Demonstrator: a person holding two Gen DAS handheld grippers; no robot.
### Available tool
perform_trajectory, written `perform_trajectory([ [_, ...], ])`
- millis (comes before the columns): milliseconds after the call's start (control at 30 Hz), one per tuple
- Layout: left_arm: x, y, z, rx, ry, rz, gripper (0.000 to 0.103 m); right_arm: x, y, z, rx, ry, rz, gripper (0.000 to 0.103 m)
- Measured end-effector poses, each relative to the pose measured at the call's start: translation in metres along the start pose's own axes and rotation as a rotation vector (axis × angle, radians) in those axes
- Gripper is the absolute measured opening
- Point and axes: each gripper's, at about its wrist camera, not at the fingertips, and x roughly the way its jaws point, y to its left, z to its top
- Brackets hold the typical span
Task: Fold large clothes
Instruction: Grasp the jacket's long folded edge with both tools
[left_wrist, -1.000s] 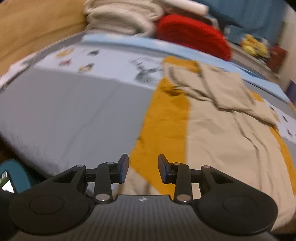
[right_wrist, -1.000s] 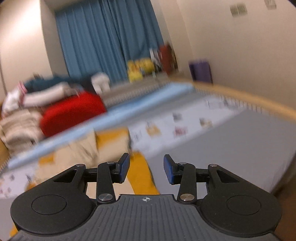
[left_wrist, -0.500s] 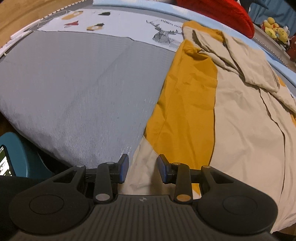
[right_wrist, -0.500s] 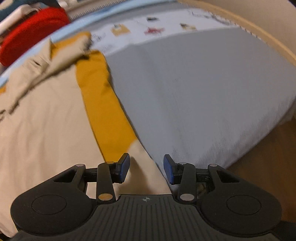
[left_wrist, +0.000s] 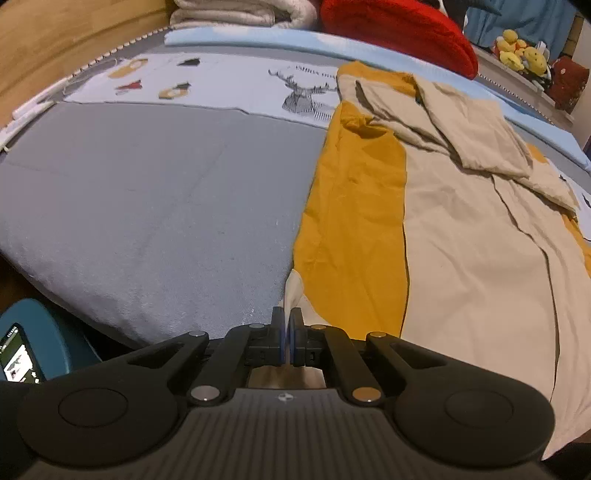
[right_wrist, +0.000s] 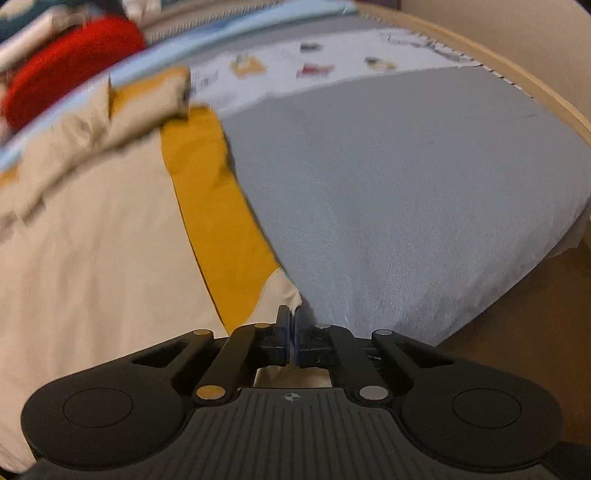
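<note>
A large beige and mustard-yellow garment (left_wrist: 461, 258) lies spread lengthwise on the grey bed (left_wrist: 147, 192), its far end partly folded over. It also shows in the right wrist view (right_wrist: 92, 240). My left gripper (left_wrist: 287, 325) is shut on the garment's near left corner, a beige tip pinched between the pads. My right gripper (right_wrist: 291, 321) is shut on the garment's near right corner at the edge of the grey bed (right_wrist: 406, 184).
A red cushion (left_wrist: 399, 29) and folded pale blankets (left_wrist: 243, 13) lie at the head of the bed. A patterned white sheet (left_wrist: 221, 81) crosses the far part. A teal object with a phone (left_wrist: 22, 354) sits at lower left. Wooden floor (right_wrist: 535, 314) lies right.
Both grippers dropped from looking across the room to the garment's near edge. Both went from open to shut, each pinching a near corner of the garment.
</note>
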Motion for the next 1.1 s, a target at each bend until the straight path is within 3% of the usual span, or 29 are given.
perform_trajectory([
  [100,0.013,0.002,-0.001,-0.015,0.07,0.009,0.003,-0.004,-0.006,0.001,0.018,0.012,-0.007,0.001],
  [167,0.025,0.006,-0.002,-0.06,0.119,0.01,0.006,0.01,-0.009,-0.003,0.024,0.08,-0.036,0.001],
  [300,0.032,0.016,-0.001,-0.147,0.13,-0.001,0.015,0.024,-0.009,-0.008,0.019,0.124,-0.085,0.007],
  [567,0.035,0.007,-0.001,-0.091,0.12,0.007,0.027,0.036,-0.001,-0.007,-0.014,0.125,-0.118,0.015],
  [733,0.038,0.003,-0.003,-0.056,0.114,0.015,0.025,0.036,0.005,-0.009,-0.065,0.113,-0.133,0.016],
  [833,0.035,0.001,-0.003,-0.039,0.108,0.015,0.009,0.033,0.006,-0.009,-0.075,0.1,-0.131,0.004],
  [900,0.031,0.001,-0.003,-0.036,0.096,0.011,0.007,0.025,0.004,-0.008,-0.06,0.077,-0.122,0.001],
  [1067,0.035,0.002,-0.004,-0.059,0.12,0.008,0.011,0.017,0.001,-0.007,-0.037,0.054,-0.104,0.001],
  [1100,0.037,0.001,-0.004,-0.06,0.125,0.009,0.012,0.02,-0.001,-0.009,-0.028,0.071,-0.109,0.007],
])
